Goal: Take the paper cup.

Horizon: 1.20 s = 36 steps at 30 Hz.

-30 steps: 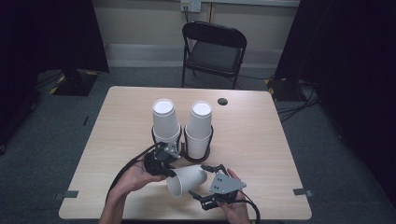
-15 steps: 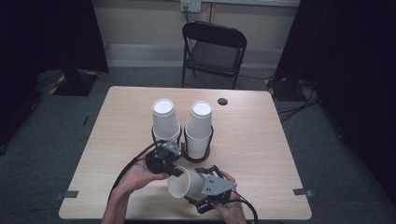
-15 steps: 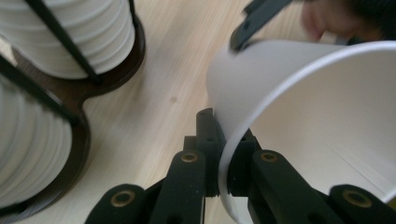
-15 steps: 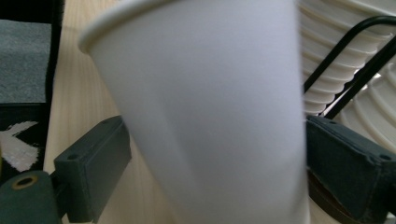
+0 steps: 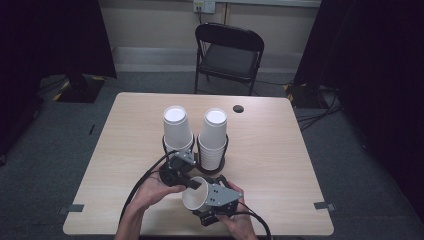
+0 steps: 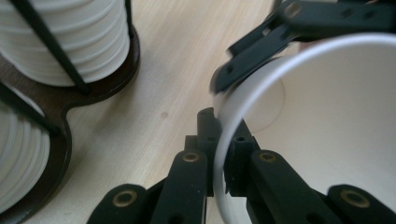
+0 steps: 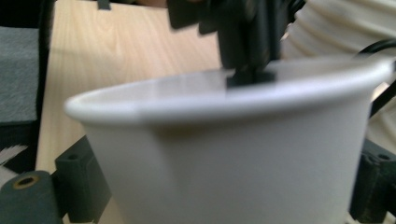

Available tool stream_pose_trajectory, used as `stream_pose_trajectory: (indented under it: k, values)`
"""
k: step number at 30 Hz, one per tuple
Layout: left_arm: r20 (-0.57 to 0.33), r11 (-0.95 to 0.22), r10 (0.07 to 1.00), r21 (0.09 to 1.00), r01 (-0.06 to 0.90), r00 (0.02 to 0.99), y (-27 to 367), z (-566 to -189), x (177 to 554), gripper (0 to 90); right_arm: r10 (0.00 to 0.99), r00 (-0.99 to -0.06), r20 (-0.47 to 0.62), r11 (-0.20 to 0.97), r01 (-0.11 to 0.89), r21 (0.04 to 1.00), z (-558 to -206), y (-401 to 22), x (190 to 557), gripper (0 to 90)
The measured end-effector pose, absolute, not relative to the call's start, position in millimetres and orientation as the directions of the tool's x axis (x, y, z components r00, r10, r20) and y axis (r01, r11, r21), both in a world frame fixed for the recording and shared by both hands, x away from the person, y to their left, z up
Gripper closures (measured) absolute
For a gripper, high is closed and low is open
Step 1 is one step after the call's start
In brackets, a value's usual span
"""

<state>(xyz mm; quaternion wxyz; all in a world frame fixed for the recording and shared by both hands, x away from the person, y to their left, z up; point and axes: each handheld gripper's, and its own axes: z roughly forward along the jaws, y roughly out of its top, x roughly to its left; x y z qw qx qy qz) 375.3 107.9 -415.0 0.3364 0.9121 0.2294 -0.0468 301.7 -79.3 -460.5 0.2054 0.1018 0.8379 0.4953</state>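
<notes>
Just in front of the black wire cup rack [image 5: 196, 150] on the table [image 5: 280, 165], a single white paper cup [image 5: 197, 194] is gripped around its wall by the right tool [image 5: 212, 197] and pinched at its rim by the left tool [image 5: 186, 176] (a handover or separating step, seemingly), so one grip should next be released.

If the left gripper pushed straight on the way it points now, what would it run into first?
The left gripper is already shut on the paper cup rim; straight ahead lies the right gripper's jaw on the cup's outside, probably met first, though depth is unclear.
</notes>
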Motion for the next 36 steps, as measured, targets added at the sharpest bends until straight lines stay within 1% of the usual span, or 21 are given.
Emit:
stream_pose_trajectory:
  k: [3,5,6,8,9,13,16,21,24,29,31,35,36]
  values:
    - [-0.242,-0.663,0.394,0.594,0.457,0.887,107.1,-417.8,375.4,87.2,0.394,-0.884,-0.25,0.465,-0.043,0.885,-457.1,-78.0,300.8,8.5]
    - [-0.24,-0.654,0.402,0.6,0.461,0.883,107.7,-416.9,375.7,87.2,0.397,-0.879,-0.264,0.477,-0.048,0.878,-455.1,-75.5,300.4,8.3]
    - [-0.256,-0.64,0.402,0.608,0.47,0.879,108.1,-417.4,375.9,87.4,0.399,-0.876,-0.272,0.483,-0.052,0.874,-454.1,-74.5,300.9,8.2]
    - [-0.249,-0.641,0.411,0.605,0.472,0.877,108.4,-416.6,376.0,87.4,0.399,-0.874,-0.276,0.495,-0.048,0.868,-451.5,-73.3,301.7,8.1]
    - [-0.26,-0.632,0.405,0.614,0.474,0.877,108.2,-417.1,376.3,87.3,0.4,-0.873,-0.278,0.497,-0.048,0.866,-450.3,-72.6,302.0,8.0]
    - [-0.251,-0.628,0.421,0.613,0.48,0.872,108.0,-417.3,375.4,86.9,0.414,-0.867,-0.278,0.491,-0.045,0.87,-450.4,-70.7,301.6,7.7]
    - [-0.279,-0.612,0.401,0.628,0.482,0.872,109.2,-419.5,375.7,86.5,0.421,-0.863,-0.279,0.486,-0.045,0.873,-451.4,-70.3,300.0,7.7]
    - [-0.285,-0.59,0.402,0.646,0.484,0.87,109.9,-420.4,376.8,86.5,0.436,-0.852,-0.289,0.485,-0.049,0.873,-452.7,-71.5,298.9,8.0]
    - [-0.276,-0.577,0.406,0.662,0.479,0.871,110.7,-420.0,377.1,86.1,0.45,-0.851,-0.272,0.467,-0.036,0.884,-452.6,-73.7,300.3,8.4]
    - [-0.29,-0.52,0.423,0.698,0.492,0.858,115.6,-419.9,376.3,81.6,0.483,-0.837,-0.257,0.443,-0.019,0.896,-451.7,-76.6,303.9,8.7]
    - [-0.281,-0.516,0.411,0.713,0.475,0.867,117.4,-420.2,375.3,79.9,0.491,-0.833,-0.254,0.438,-0.016,0.899,-451.6,-77.4,304.1,8.9]
    - [-0.277,-0.474,0.434,0.74,0.478,0.858,120.2,-421.2,373.8,72.5,0.515,-0.823,-0.241,0.424,0.0,0.906,-452.3,-80.8,304.6,9.1]
    - [-0.274,-0.464,0.433,0.749,0.472,0.859,120.9,-420.9,373.4,71.8,0.522,-0.82,-0.234,0.42,0.008,0.907,-452.4,-82.0,305.0,9.2]
